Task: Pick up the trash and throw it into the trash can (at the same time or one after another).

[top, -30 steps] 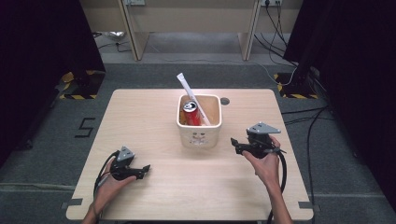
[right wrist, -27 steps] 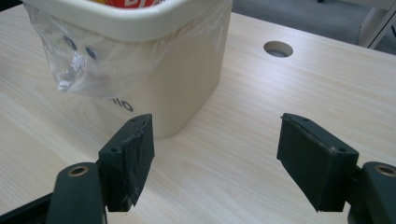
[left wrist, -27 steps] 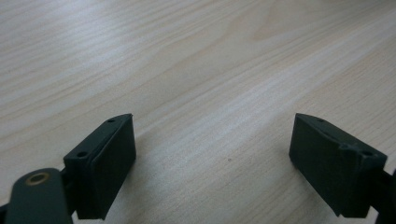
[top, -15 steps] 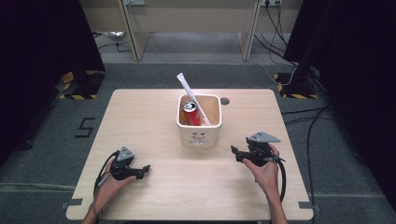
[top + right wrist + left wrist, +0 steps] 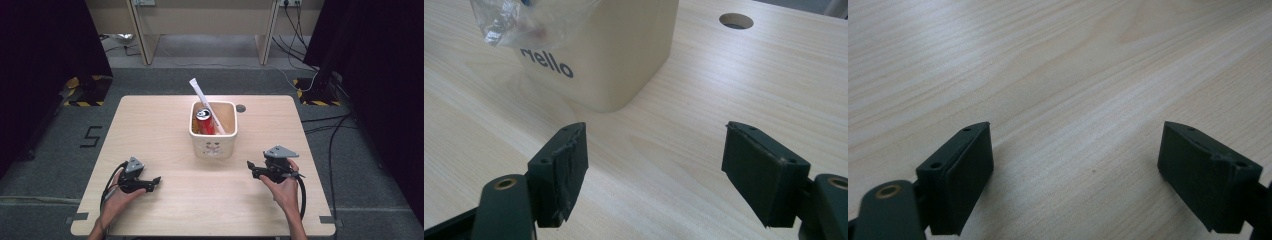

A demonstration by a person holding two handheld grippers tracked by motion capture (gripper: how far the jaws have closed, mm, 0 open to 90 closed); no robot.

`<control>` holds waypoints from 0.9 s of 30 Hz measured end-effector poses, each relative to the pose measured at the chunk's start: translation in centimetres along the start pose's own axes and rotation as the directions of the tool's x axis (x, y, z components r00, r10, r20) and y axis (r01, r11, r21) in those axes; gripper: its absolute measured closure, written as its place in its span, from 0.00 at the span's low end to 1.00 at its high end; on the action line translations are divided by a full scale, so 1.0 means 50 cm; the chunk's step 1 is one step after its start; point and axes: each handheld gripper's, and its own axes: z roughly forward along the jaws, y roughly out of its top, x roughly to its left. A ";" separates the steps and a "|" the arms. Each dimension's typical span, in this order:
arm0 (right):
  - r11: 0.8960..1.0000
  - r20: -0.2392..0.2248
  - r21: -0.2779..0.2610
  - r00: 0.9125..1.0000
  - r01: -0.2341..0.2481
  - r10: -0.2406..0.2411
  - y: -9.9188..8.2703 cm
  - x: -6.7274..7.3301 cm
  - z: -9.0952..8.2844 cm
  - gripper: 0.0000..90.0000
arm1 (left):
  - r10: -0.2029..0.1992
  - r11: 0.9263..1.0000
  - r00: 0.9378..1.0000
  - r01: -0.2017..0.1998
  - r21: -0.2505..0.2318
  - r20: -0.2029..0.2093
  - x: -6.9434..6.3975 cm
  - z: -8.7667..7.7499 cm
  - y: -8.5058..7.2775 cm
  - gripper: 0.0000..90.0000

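Closest to me, both hands are sitting low over the near part of the wooden table [image 5: 165, 120], and I'm placing everything off the cream bin [image 5: 214, 142] in the middle of it. The left gripper [image 5: 156, 180] is hanging out well to the near-left of the bin, jaws spread wide with nothing but bare wood grain between them in the left gripper view [image 5: 1075, 172]. The right gripper [image 5: 250, 167] is resting near the bin's near-right corner, just apart from it and not touching; its jaws are gaping open too, empty, with the bin's wall [image 5: 624, 55] and its dark lettering showing just past the tips in the right gripper view [image 5: 654, 167]. Some crinkly clear plastic [image 5: 506, 17] is drooping over the bin's front there. Inside the bin a red can [image 5: 204, 120] is standing upright, and a white tube [image 5: 201, 95] is leaning out over the far-left rim. Just beyond the bin's far-right corner a round cable hole [image 5: 241, 108] is sitting in the tabletop.
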 end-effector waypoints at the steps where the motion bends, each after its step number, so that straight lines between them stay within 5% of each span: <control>1: 1.000 0.000 0.000 1.000 0.001 -0.001 -0.003 0.000 0.000 0.29 | 0.000 1.000 1.000 0.000 0.000 0.000 0.000 0.000 0.000 0.15; 27: 0.998 0.006 0.058 1.000 -0.013 0.013 -0.059 -0.003 -0.004 0.28 | 0.000 1.000 1.000 0.000 0.000 0.000 0.000 0.000 0.000 0.15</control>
